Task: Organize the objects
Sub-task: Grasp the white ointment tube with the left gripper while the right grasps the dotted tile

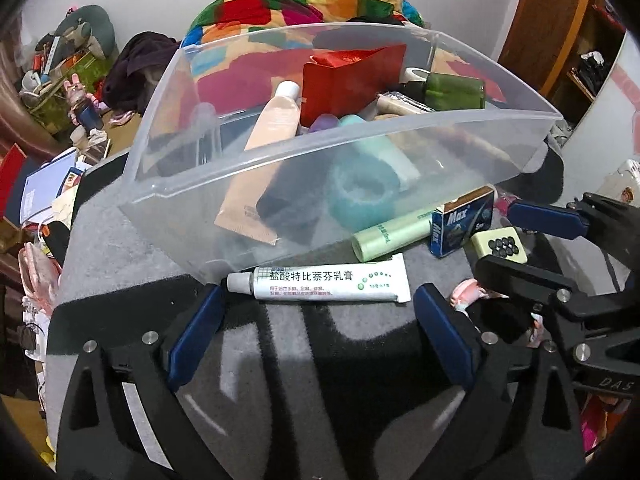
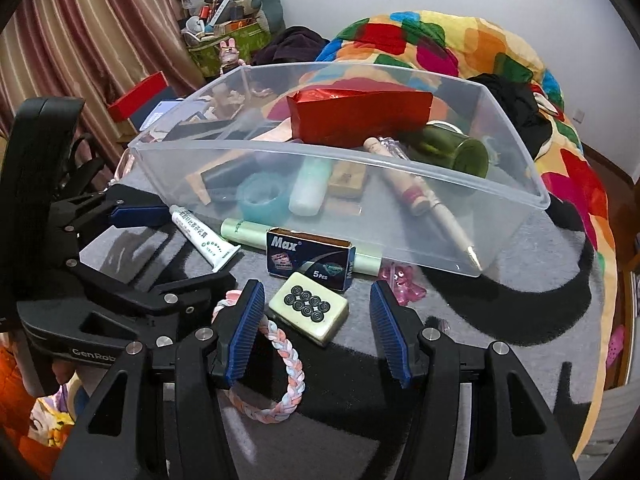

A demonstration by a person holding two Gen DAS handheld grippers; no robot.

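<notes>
A clear plastic bin (image 1: 280, 160) (image 2: 516, 200) stands on a grey and black rug and holds a red box (image 2: 360, 114), a green jar (image 2: 456, 152), tubes and a tape roll. In front of it lie a white ointment tube (image 1: 332, 282) (image 2: 204, 238), a pale green tube (image 1: 392, 236) (image 2: 244, 230), a blue Max box (image 1: 460, 226) (image 2: 310, 260) and a mahjong tile (image 1: 500, 245) (image 2: 308, 312). My left gripper (image 1: 316, 322) is open, its jaws on either side of the ointment tube, just short of it. My right gripper (image 2: 316, 330) is open around the mahjong tile.
A braided pink and white hair band (image 2: 286, 368) lies under the right gripper's left finger. A pink plastic piece (image 2: 402, 280) lies by the bin. A colourful quilt (image 2: 440, 44) sits behind the bin. Cluttered boxes and books (image 1: 48, 188) lie to the left.
</notes>
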